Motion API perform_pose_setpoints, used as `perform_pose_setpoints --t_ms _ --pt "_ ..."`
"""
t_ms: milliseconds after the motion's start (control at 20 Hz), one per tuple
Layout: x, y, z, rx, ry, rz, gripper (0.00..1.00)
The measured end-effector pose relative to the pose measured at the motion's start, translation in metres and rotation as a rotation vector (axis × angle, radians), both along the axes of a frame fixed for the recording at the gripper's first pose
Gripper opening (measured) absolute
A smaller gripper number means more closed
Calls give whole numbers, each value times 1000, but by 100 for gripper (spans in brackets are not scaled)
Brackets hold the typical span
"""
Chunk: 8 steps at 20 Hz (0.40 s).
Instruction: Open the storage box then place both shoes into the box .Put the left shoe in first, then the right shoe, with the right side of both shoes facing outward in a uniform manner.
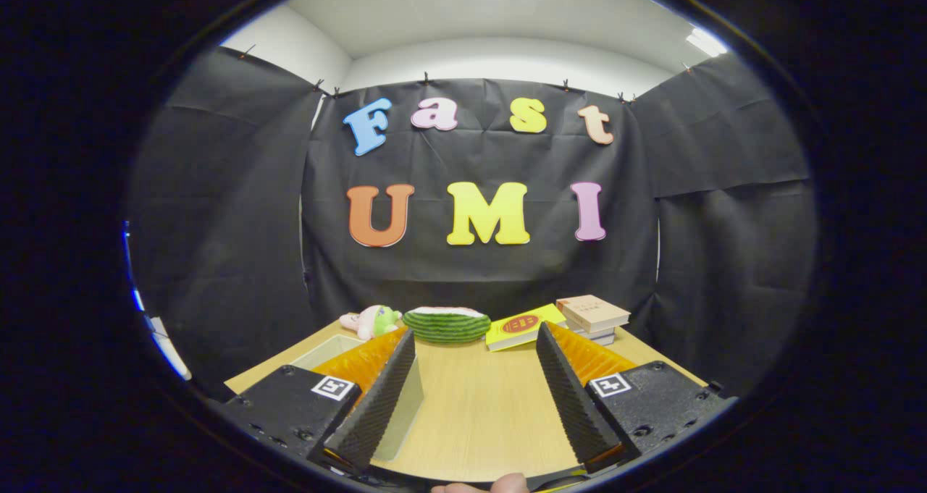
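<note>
My gripper (pixel 474 335) is open and held level over a wooden table (pixel 478 413), with nothing between its fingers. A pale, open-topped box (pixel 329 350) sits on the table at the left. The left finger (pixel 376 399) covers most of it, and part of its side wall shows just inside that finger. Bare tabletop lies between the fingers and just ahead of them.
Along the table's far edge lie a pink and green plush toy (pixel 371 320), a watermelon-slice cushion (pixel 447 324), a yellow book (pixel 523 326) and a short stack of books (pixel 594 315). A person's fingertip (pixel 500 484) shows under the gripper.
</note>
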<state>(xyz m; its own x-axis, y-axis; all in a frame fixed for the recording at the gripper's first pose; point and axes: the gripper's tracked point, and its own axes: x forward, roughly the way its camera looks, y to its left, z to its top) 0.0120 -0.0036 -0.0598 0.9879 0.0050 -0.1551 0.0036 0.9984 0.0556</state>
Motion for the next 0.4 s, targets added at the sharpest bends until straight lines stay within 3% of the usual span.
perform_pose_setpoints --t_ms 400 --pt "0 0 2 18 -14 -6 100"
